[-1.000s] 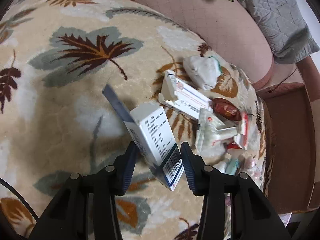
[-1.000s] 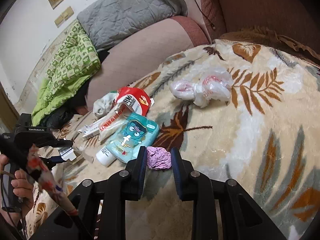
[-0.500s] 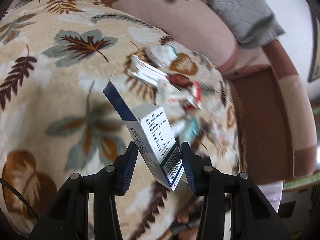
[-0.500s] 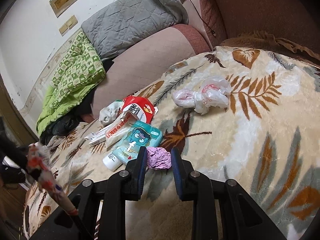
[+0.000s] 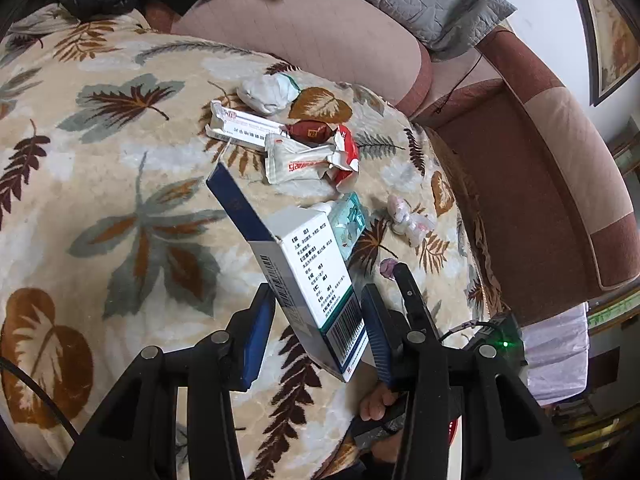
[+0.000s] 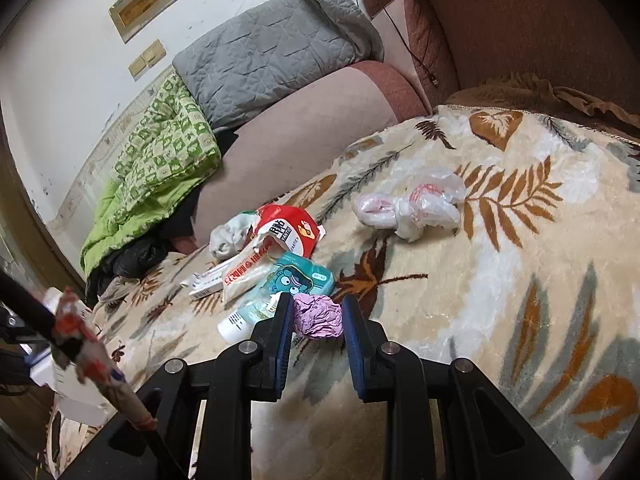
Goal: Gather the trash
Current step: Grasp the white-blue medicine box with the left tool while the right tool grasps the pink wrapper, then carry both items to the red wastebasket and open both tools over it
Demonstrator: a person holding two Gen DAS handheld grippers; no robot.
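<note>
A person stands over a sofa covered by a cream blanket printed with brown and grey leaves, holding a two-finger gripper in each hand.

The left gripper is raised above the blanket and tilted down toward it. Its blue-padded jaws are clamped on the lower end of a white and blue medicine box, which leans up and to the left with its top flap open. The box hangs clear of the blanket.

The right gripper sits low, close to the blanket, pointing toward the sofa back. Its jaws are closed on a crumpled purple foil wrapper, pinched between the two pads. In the left wrist view one finger of this gripper pokes in beside the box, and the fingertips of the person's hand show below it.

The rest of the trash lies in a loose heap on the blanket beyond the grippers: a teal wipes packet, a white tube touching it, a red and white snack bag, a long white carton, a wadded tissue, and a knotted clear plastic bag lying apart to the right.

A grey quilted cushion and a green patterned quilt rest along the sofa back
</note>
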